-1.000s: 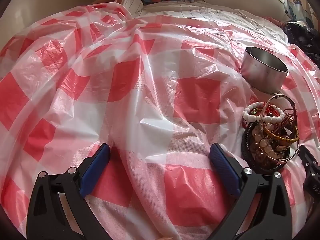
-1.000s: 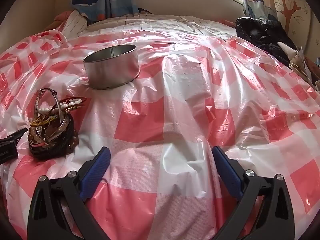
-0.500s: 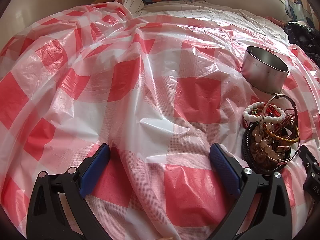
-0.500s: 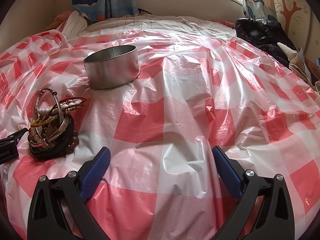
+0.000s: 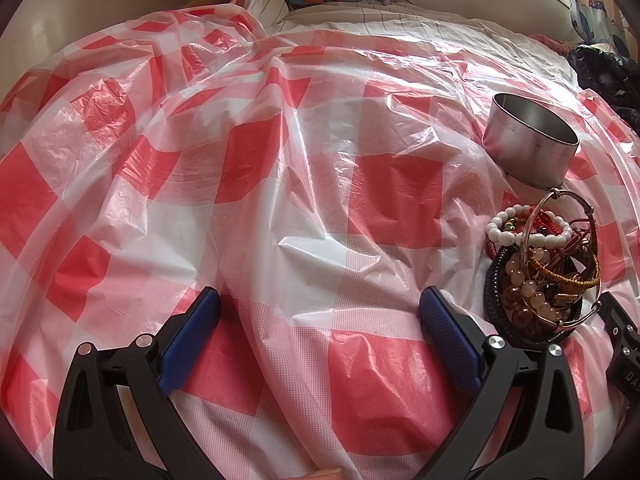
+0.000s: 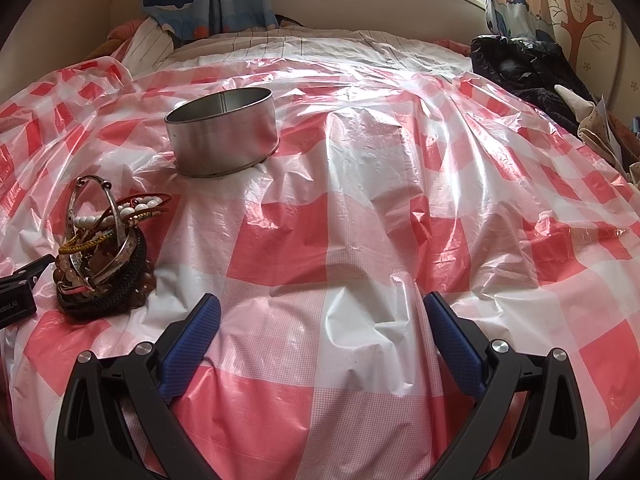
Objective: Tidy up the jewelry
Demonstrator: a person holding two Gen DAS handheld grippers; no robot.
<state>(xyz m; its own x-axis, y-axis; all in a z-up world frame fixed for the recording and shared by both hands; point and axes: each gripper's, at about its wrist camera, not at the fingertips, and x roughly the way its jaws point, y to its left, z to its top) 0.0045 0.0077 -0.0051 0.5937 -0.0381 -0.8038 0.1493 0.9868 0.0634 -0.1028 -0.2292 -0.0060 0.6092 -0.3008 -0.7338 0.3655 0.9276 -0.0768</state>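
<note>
Jewelry pile (image 5: 540,276) lies right of left gripper's (image 5: 318,300) wide-apart jaws, seemingly untouched.

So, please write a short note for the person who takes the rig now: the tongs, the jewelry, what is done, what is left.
Left tongs: open, holding nothing, over the checked plastic sheet.
Right tongs: open, holding nothing.
Jewelry pile: bracelets and bangles tangled in one heap, between the two tongs.
Metal tin: upright behind the heap, apart from it; no jewelry visible inside.
Done: nothing sorted yet.
Left: everything; probably pick pieces off the heap one by one.
</note>
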